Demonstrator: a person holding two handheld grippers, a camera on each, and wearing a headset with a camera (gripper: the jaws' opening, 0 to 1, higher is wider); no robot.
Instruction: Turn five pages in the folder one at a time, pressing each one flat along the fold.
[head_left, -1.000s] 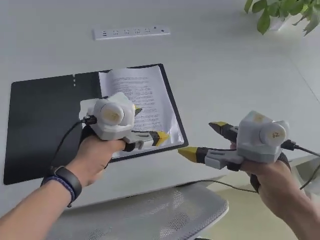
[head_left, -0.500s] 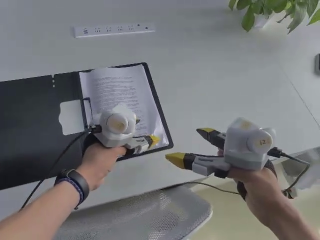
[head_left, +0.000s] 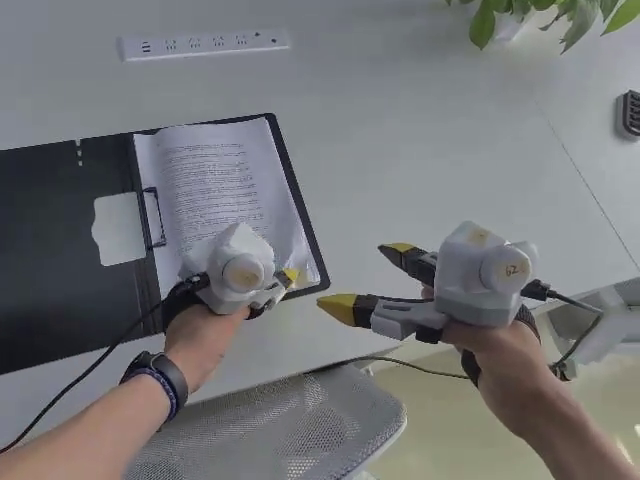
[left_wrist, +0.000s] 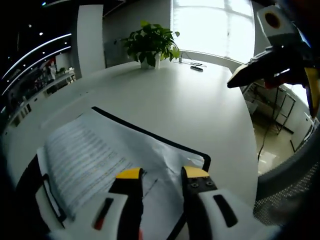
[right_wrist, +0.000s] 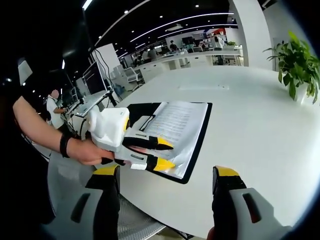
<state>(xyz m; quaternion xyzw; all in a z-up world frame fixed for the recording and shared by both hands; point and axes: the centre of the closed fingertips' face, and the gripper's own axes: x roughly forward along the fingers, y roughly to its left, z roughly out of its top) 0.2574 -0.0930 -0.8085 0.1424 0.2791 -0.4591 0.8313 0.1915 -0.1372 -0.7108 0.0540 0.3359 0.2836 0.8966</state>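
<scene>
Logged left tool (head_left: 286, 281) drawn back to top page's (head_left: 215, 180) near right corner, jaws slightly apart, nothing pinched. Kept right tool (head_left: 365, 280) wide apart. Found folder (head_left: 50, 250) open on worktop (head_left: 430, 150); judged page lift next.

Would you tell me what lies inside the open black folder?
A printed page tops the folder's right half; a white card sits on the left. The left tool covers the page's lower corner; anything beneath is hidden.

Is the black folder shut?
No, the folder lies open, with a printed page showing.
</scene>
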